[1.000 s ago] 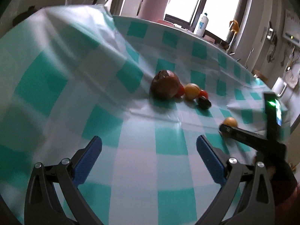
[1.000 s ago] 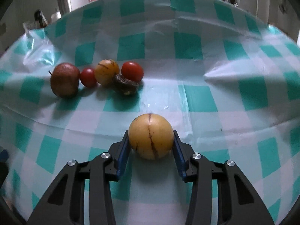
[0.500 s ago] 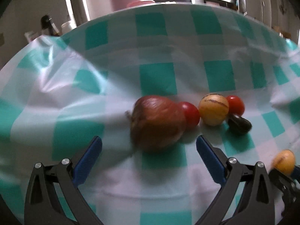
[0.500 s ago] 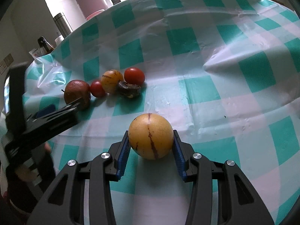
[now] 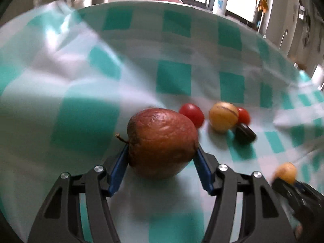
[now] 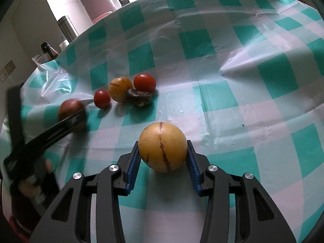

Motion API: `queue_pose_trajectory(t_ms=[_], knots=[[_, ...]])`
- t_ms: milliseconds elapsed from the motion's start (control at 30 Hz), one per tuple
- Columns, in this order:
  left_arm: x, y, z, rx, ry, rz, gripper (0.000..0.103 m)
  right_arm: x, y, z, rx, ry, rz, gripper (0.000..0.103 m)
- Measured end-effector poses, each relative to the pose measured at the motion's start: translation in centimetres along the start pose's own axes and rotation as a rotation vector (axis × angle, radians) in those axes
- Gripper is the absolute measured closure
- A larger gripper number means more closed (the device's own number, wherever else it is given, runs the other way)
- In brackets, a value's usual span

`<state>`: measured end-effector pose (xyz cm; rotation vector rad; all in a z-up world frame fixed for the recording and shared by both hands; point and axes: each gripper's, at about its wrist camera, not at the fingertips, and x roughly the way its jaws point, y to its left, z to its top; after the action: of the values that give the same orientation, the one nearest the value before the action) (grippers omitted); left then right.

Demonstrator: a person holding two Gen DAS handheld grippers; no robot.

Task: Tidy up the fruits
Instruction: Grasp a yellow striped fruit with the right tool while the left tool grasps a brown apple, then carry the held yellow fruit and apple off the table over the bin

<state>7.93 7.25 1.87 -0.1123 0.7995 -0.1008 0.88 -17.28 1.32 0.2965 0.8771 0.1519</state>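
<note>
My left gripper (image 5: 162, 154) is shut on a wrinkled brown-red apple (image 5: 162, 141) on the green-and-white checked tablecloth (image 5: 81, 81). My right gripper (image 6: 163, 158) is shut on a yellow striped fruit (image 6: 163, 149), also seen in the left wrist view (image 5: 286, 172). Behind the apple lie a red tomato (image 5: 191, 114), a second yellow striped fruit (image 5: 222, 117), another red tomato (image 5: 244, 116) and a dark shrivelled fruit (image 5: 245, 134). In the right wrist view the same group lies at mid left: tomato (image 6: 102, 99), yellow fruit (image 6: 119, 89), tomato (image 6: 144, 82), dark fruit (image 6: 138, 99), apple (image 6: 70, 111).
A pink jug (image 6: 95, 2), a steel flask (image 6: 67, 28) and dark bottles (image 6: 48, 50) stand beyond the table's far edge. A white bottle (image 5: 220, 1) stands at the window. The cloth is creased and raised at the left (image 5: 60, 30).
My left gripper has moved forward to the apple and closed on it. My right gripper still holds the yellow fruit and has swung its view slightly right.
</note>
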Motion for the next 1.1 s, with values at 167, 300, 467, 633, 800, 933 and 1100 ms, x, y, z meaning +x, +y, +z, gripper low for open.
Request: queue_pose_trajectory(t_ms=[167, 300, 467, 633, 800, 933, 1100], knots=[[-2.8, 2.3, -3.0, -0.084, -0.008, -0.026, 0.041, -0.1, 0.1, 0.0, 0.001, -0.007, -0.031, 0.060], [-4.6, 2.2, -4.8, -0.110, -0.021, -0.048, 0.041, -1.2, -0.6, -0.5, 0.050, -0.049, -0.043, 0.060], [-7.4, 3.1, -6.4, -0.145, -0.040, -0.102, 0.041, -3.0, -0.1, -2.2, 0.030, -0.068, -0.006, 0.060], [-9.8, 4.2, -8.2, -0.180, -0.076, -0.155, 0.041, -5.4, 0.3, -4.4, 0.012, -0.089, 0.057, 0.060], [-11.5, 4.5, -9.5, -0.171, -0.082, -0.168, 0.041, -7.7, 1.3, -6.9, -0.068, -0.089, 0.100, 0.060], [-12.6, 4.0, -10.6, -0.143, -0.077, -0.182, 0.041, -9.3, 1.2, -8.1, -0.088, -0.099, 0.126, 0.060], [-14.3, 2.0, -12.3, -0.065, -0.078, -0.196, 0.041, -11.2, 0.9, -9.7, -0.105, -0.108, 0.152, 0.060]])
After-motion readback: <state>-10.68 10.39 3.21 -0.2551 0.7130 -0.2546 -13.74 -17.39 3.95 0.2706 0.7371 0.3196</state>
